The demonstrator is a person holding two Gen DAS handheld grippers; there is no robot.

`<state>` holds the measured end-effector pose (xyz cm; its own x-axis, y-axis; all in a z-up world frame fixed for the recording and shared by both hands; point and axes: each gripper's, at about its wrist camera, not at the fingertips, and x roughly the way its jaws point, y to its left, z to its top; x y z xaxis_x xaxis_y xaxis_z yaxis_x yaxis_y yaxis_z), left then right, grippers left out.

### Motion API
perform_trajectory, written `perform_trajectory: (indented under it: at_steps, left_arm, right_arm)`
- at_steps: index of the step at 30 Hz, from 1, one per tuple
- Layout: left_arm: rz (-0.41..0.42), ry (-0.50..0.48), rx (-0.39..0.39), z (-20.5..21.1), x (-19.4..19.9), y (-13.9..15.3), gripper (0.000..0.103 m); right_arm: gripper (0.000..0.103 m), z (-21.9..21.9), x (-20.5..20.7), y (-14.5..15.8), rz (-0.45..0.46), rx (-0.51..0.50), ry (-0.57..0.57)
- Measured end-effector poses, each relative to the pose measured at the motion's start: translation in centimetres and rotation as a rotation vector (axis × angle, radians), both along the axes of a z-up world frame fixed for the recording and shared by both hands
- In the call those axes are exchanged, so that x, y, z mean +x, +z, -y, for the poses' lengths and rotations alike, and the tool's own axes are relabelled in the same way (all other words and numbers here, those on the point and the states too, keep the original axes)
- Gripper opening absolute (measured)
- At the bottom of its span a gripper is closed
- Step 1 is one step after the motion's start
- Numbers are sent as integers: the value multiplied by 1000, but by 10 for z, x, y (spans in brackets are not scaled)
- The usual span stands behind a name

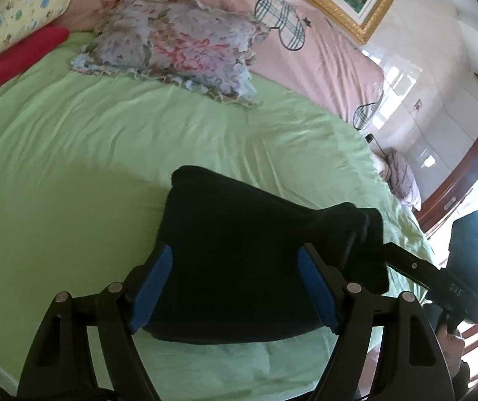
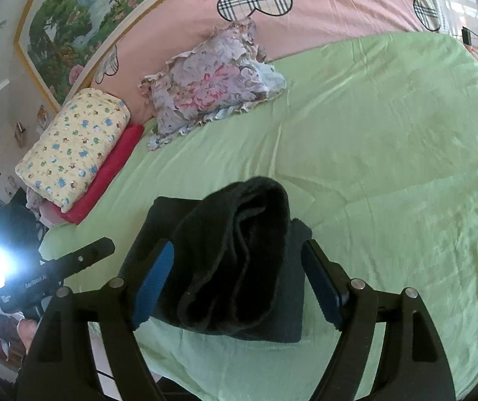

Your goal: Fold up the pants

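Observation:
The black pants (image 1: 255,254) lie folded into a compact bundle on the green bed sheet (image 1: 71,173), near the front edge. My left gripper (image 1: 235,284) is open, its blue pads on either side of the bundle and above it. In the right wrist view the pants (image 2: 235,260) show stacked folded layers with a rolled top edge. My right gripper (image 2: 239,280) is open too, jaws wide around the bundle without clamping it. The right gripper's body (image 1: 439,280) appears at the right of the left view; the left gripper's body (image 2: 55,274) appears at the left of the right view.
A floral cushion (image 1: 175,46) lies at the head of the bed. A pink duvet with plaid hearts (image 1: 305,40) is behind it. A yellow patterned pillow (image 2: 75,143) on a red folded cloth (image 2: 111,170) sits at the left side. A framed painting (image 2: 81,16) hangs on the wall.

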<state>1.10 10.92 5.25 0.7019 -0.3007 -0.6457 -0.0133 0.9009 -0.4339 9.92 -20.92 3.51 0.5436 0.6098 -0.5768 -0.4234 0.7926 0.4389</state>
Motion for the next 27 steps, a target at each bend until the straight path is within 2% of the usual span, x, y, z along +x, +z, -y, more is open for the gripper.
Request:
perform_trajectory:
  at_steps: [19, 27]
  left_arm:
    - [-114, 13, -12, -10, 23, -41, 79]
    - [-152, 11, 10, -7, 39, -57, 80]
  right_arm:
    - [80, 8, 7, -35, -100, 11, -46]
    - [80, 10, 8, -45, -74, 9, -47]
